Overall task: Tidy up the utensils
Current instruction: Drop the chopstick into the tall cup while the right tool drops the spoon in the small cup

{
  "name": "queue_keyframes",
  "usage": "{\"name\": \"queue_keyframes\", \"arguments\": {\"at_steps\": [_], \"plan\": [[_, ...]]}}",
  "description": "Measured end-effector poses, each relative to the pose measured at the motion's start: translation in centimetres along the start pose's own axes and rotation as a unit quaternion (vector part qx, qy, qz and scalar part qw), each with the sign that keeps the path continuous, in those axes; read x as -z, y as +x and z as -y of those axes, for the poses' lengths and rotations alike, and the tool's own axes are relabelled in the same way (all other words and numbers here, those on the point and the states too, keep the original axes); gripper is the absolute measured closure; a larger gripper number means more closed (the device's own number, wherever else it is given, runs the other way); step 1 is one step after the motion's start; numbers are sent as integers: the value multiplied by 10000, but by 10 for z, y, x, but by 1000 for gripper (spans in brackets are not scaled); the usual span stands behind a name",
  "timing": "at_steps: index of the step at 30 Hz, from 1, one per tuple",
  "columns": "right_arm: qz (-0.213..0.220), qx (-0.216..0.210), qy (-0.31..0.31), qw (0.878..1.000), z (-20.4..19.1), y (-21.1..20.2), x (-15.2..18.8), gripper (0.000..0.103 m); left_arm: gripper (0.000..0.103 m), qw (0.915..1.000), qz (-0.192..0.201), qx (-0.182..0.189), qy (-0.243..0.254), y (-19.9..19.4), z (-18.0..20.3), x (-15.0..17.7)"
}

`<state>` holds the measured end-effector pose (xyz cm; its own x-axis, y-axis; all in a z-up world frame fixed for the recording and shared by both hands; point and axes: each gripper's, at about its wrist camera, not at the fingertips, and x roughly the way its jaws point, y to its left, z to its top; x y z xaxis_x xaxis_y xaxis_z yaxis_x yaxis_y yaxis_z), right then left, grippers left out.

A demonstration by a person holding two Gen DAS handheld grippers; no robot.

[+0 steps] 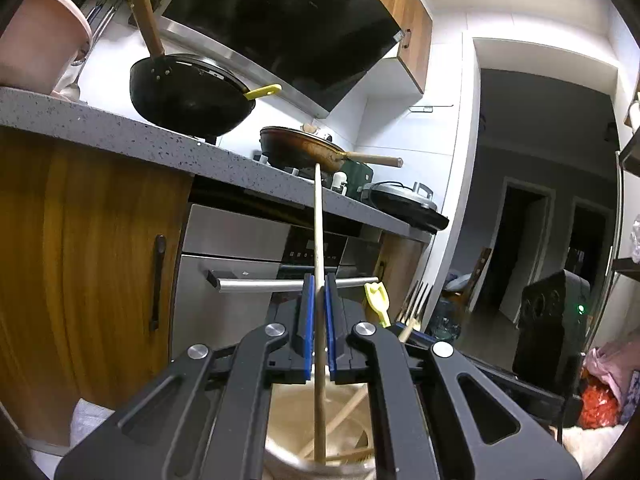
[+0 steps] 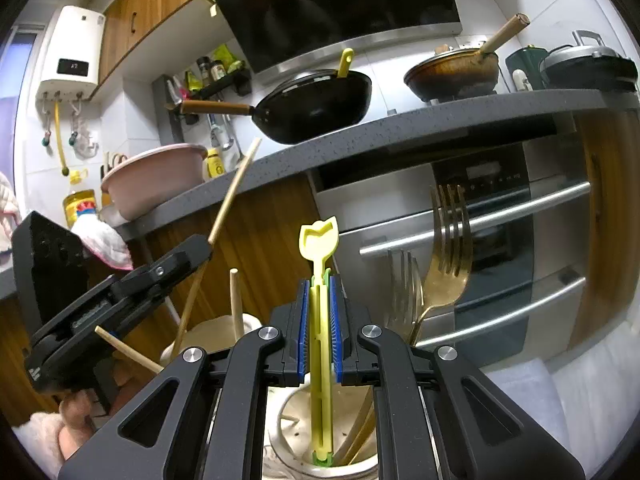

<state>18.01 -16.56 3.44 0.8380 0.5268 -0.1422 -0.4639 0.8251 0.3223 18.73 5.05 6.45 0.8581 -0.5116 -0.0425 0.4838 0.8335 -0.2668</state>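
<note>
A: Left gripper (image 1: 318, 304) clamped on one wooden chopstick (image 1: 318, 240), centre of the left wrist frame, upright, lower end down inside the cream holder (image 1: 288, 432) at bottom centre.

B: Right gripper (image 2: 320, 320) likewise closed, on the yellow plastic utensil (image 2: 319, 264) with a tulip-shaped top, mid-frame in the right wrist view, foot resting in a cup (image 2: 292, 412) at bottom centre.

A: Handling?

B: Chopstick: light, stiff, thin, smooth, so likely to pivot or slip between the pads. Best pinched near mid-length, as now. Yellow piece: light, slightly flexible plastic, flat faces, easier to grip; pinched along the stem.

A: Counts?

B: Chopsticks in the right wrist view: three in all. One gripped, one short end (image 2: 237, 300) standing in the left cup, one (image 2: 128, 350) slanting at lower left. Forks (image 2: 448, 248) at right of centre: two, one gold, one silvery, tines up. Yellow utensils in hand: one. Cream compartments: apparently two, side by side.

A: Fork metal heavier, rigid; neck a sensible hold.
</note>
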Motion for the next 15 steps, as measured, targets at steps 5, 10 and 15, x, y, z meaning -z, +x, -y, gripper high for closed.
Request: {"name": "queue_keyframes", "arguments": {"at_steps": [5,10,15], "plan": [[-28,-5,46,10000,2,-5,1,92,98,10000,-27,70,-38,-15,-2,0],[-130,11,20,9999,1,-14,3,92,98,9995,-273,-134,85,-28,-1,6],[-298,96,-34,9995,0,-20,8,92,98,9961,-673,-473,316,-30,4,13]]}}
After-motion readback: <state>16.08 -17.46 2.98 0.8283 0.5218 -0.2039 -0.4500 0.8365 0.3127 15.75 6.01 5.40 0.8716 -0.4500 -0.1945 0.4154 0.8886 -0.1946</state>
